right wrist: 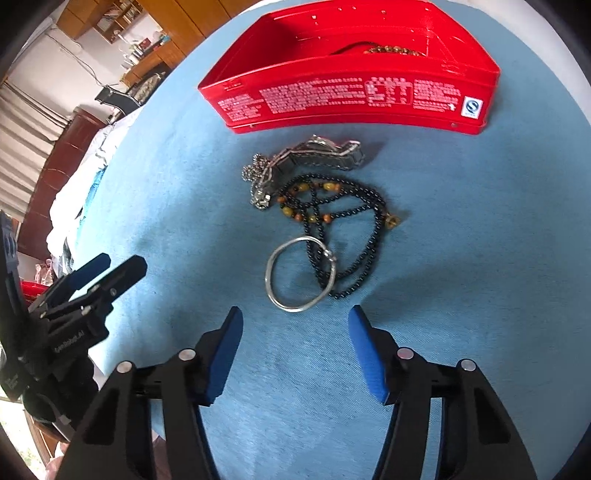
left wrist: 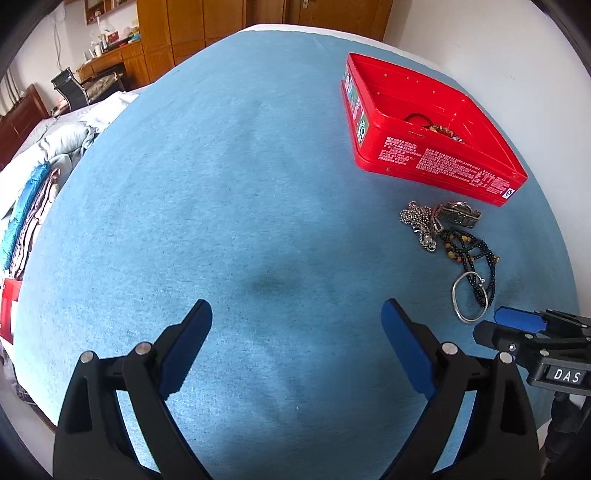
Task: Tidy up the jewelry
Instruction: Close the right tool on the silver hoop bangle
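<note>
A red tin box (left wrist: 436,162) (right wrist: 351,99) stands open on the blue cloth, with a beaded bracelet (right wrist: 393,50) and a dark band inside. In front of it lies a pile of jewelry: a silver bangle (right wrist: 301,275) (left wrist: 468,297), a black bead necklace with amber beads (right wrist: 343,218) (left wrist: 467,247), a silver chain (right wrist: 258,181) (left wrist: 419,221) and a metal watch (right wrist: 325,153) (left wrist: 458,212). My right gripper (right wrist: 295,321) is open and empty, just short of the bangle. My left gripper (left wrist: 297,314) is open and empty over bare cloth, left of the pile.
The blue cloth (left wrist: 221,184) covers a round table. Folded bedding and clothes (left wrist: 33,192) lie to the left, with wooden cabinets (left wrist: 192,26) and a desk behind. Another red item (left wrist: 7,310) sits at the far left edge.
</note>
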`<state>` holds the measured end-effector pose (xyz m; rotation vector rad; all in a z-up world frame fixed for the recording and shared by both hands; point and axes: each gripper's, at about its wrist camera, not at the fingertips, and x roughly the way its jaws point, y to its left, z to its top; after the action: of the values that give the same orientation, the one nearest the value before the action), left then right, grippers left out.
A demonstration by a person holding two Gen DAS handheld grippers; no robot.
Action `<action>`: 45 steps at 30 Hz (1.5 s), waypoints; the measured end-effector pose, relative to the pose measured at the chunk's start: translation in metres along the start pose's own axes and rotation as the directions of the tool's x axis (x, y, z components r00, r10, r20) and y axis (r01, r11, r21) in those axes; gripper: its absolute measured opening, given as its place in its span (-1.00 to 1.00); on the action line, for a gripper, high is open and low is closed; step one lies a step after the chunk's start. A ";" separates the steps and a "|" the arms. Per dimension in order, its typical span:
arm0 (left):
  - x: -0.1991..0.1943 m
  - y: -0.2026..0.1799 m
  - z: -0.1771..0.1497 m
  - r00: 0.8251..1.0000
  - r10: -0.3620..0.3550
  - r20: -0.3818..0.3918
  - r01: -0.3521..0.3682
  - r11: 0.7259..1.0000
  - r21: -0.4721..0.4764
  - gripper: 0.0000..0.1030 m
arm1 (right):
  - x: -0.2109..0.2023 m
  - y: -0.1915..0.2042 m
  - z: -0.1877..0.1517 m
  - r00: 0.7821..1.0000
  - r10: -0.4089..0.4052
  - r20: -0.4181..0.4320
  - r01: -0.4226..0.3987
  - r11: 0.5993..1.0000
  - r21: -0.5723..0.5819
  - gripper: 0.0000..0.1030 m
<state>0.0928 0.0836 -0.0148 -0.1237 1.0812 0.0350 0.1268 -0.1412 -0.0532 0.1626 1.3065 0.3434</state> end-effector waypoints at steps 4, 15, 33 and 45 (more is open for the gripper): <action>0.000 0.002 -0.001 1.000 -0.010 -0.001 0.010 1.000 0.001 0.79 | 0.007 0.011 0.007 1.000 -0.018 -0.011 0.018 1.000 0.001 0.12; 0.001 0.013 0.004 0.999 -0.032 0.003 0.032 0.999 -0.012 0.79 | 0.025 0.029 0.027 0.995 -0.095 -0.009 0.095 0.995 -0.015 0.11; 0.004 0.006 0.012 0.999 -0.050 -0.016 0.050 0.999 0.016 0.79 | 0.007 0.024 0.023 0.995 -0.082 0.050 0.084 0.996 -0.043 -0.10; 0.015 -0.041 0.035 0.994 -0.101 -0.031 0.102 0.993 0.057 0.78 | -0.035 -0.047 0.012 0.989 -0.079 0.123 0.069 0.994 0.087 -0.10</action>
<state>0.1340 0.0462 -0.0083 -0.1264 1.1018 -0.0901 0.1378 -0.1961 -0.0329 0.2020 1.1990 0.2123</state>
